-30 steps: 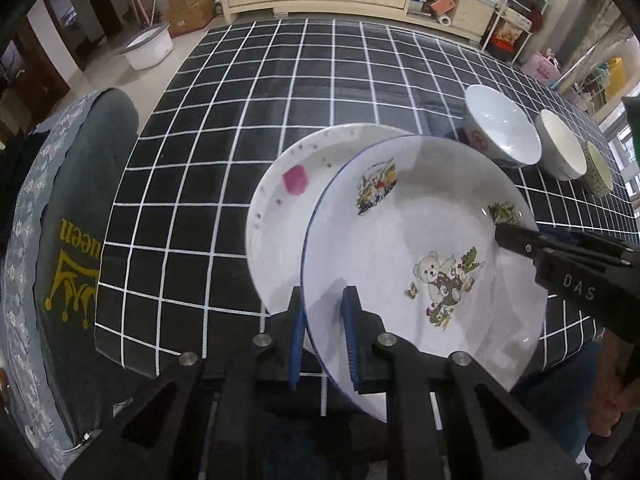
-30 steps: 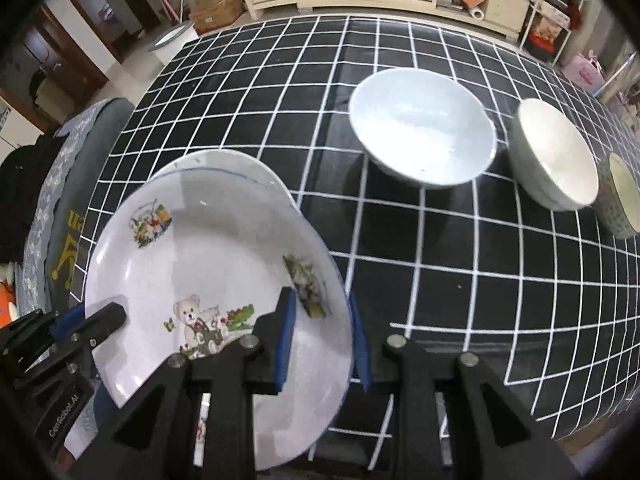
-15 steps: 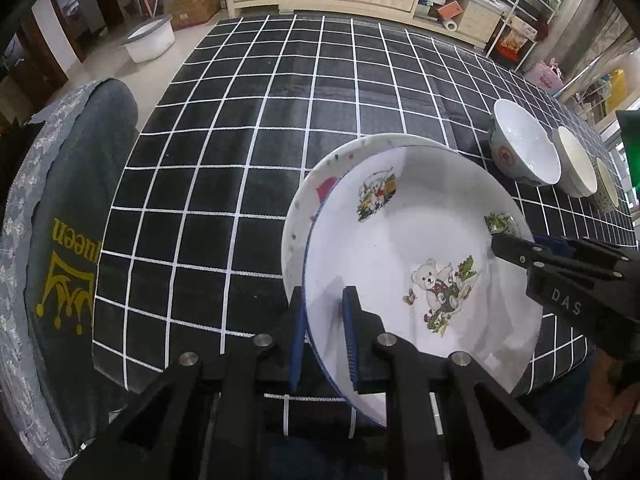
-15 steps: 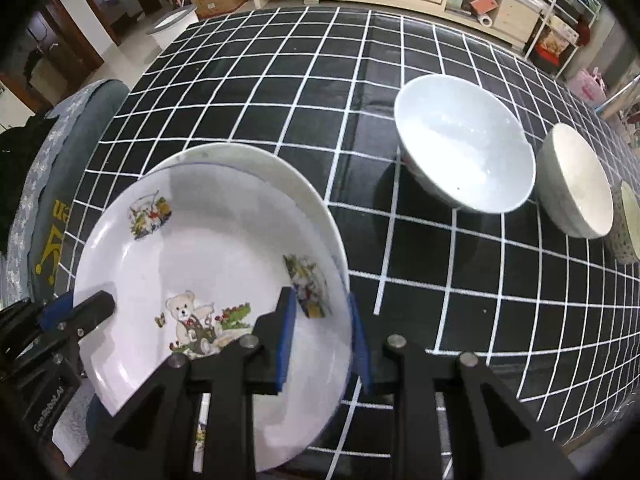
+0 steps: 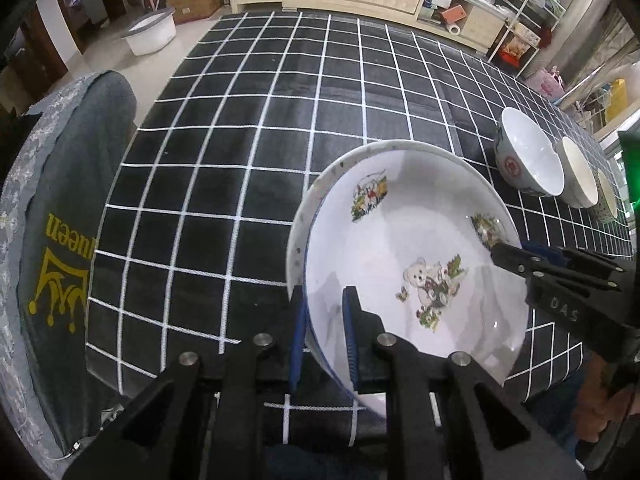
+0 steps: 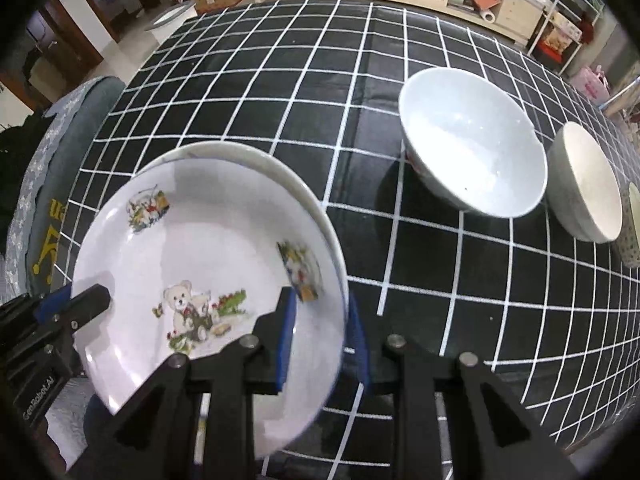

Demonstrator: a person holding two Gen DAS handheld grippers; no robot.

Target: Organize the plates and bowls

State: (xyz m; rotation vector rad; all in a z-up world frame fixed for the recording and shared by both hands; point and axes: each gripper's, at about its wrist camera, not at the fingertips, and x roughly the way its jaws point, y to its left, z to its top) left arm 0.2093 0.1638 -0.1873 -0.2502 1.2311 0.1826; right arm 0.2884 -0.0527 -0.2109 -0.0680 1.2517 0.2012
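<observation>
A white plate with a bear picture is held by both grippers at opposite rims. My left gripper is shut on its near-left rim; in the right wrist view it shows at the lower left. My right gripper is shut on the right rim and reaches in from the right in the left wrist view. The bear plate sits almost squarely over a second white plate, of which only a crescent shows. I cannot tell whether the two plates touch.
A black checked tablecloth covers the table. Three bowls stand in a row at the right: a white one, a cream one and a patterned one. A chair with a grey cover stands at the table's left edge.
Both grippers carried the bear plate a little lower and further over the plate beneath. That plate's pink mark is now covered and only its far rim shows.
</observation>
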